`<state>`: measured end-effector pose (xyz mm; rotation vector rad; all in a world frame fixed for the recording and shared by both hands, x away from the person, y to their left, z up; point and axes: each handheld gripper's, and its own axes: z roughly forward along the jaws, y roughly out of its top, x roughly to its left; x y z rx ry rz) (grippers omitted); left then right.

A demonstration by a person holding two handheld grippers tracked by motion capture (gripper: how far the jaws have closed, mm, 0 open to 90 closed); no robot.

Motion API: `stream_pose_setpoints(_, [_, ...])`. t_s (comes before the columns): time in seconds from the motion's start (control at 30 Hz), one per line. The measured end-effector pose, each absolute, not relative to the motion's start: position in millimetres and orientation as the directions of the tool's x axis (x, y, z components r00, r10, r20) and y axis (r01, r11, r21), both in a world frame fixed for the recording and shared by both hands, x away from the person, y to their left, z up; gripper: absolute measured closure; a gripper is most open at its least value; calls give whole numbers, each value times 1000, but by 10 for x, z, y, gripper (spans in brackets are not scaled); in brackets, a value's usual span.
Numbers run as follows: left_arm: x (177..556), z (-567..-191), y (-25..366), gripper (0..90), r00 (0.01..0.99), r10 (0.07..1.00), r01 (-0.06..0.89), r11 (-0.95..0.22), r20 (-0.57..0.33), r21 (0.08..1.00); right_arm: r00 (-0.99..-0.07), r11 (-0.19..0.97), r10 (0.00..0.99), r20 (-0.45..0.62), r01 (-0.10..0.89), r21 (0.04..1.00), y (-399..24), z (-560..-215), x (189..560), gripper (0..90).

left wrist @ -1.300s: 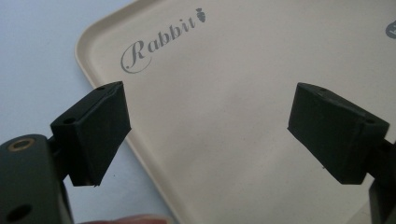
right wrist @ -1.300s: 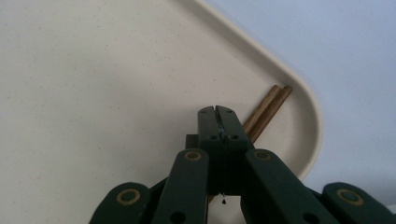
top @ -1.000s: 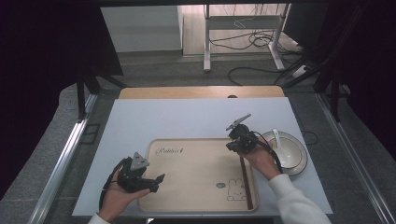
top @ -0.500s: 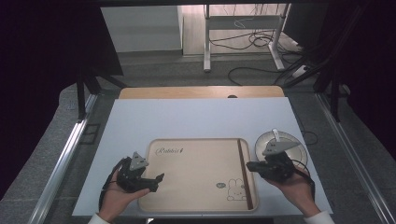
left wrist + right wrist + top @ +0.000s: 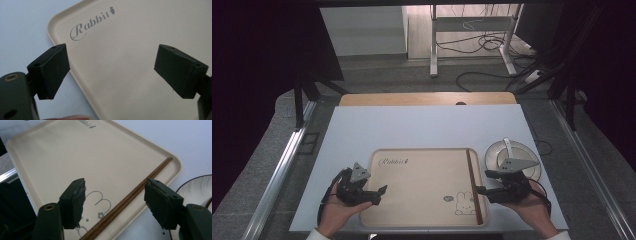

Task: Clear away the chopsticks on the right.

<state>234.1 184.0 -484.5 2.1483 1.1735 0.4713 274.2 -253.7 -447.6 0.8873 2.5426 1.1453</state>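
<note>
The right gripper [image 5: 482, 182] has just opened, empty; the brown wooden chopsticks [image 5: 475, 185] now lie along the right edge of the beige plastic tray [image 5: 422, 175], delivered. Left gripper [image 5: 379, 192] gapes empty.

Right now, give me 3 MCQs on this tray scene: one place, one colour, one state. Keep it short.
1. Where do the chopsticks lie?
A. along the right edge of the tray
B. in the bowl
C. on the table left of the tray

2. What colour is the tray?
A. blue
B. beige
C. black

3. How do the jaws of the right gripper stand?
A. shut on the chopsticks
B. shut on the bowl rim
C. open, holding nothing

Key:
1 A: in the high view the brown sticks run along the inside of the tray's right rim.
2 B: all views show a beige surface, with the Rabbit lettering on it.
3 C: the right gripper view shows the jaws apart with the chopsticks lying flat on the tray beyond them; they have just been opening.
</note>
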Motion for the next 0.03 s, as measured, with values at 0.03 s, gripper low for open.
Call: stream_pose_setpoints(0.03, [2342,-4844,1841,130,537,843,615,-398,8,681,-794,516,606,45,436,737,-2536,-4482,2745,309])
